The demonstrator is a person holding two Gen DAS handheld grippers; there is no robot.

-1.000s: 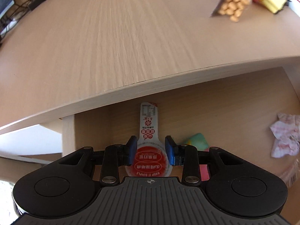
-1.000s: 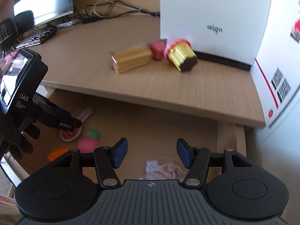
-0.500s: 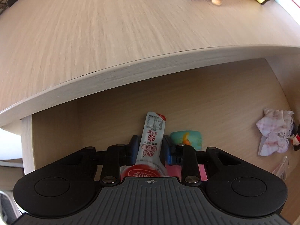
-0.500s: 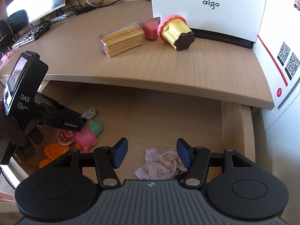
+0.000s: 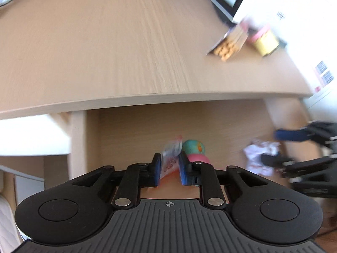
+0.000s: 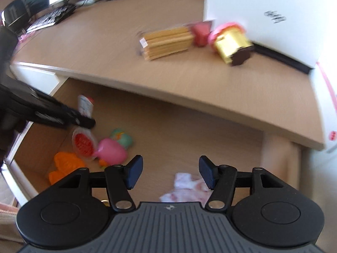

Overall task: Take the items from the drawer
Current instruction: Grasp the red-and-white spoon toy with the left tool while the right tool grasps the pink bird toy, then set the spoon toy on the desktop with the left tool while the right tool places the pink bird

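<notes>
While the left gripper (image 5: 169,167) is clamped on the flat white-and-red foil pouch (image 6: 83,136), whose long axis runs up out of the open wooden drawer (image 6: 189,130), the right gripper (image 6: 170,171) hangs with its jaws apart and empty just above the crumpled white-and-pink wrapper (image 6: 189,186). Left in the drawer are 4 things: this wrapper, a pink toy (image 6: 111,150), a green toy (image 6: 123,138) and an orange piece (image 6: 64,164).

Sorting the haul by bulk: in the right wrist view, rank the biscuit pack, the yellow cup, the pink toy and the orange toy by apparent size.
1. biscuit pack
2. yellow cup
3. pink toy and orange toy: these look alike; the orange one is partly hidden, so unranked.
The drawer toys sit nearer the camera, so the order is only apparent.
</notes>
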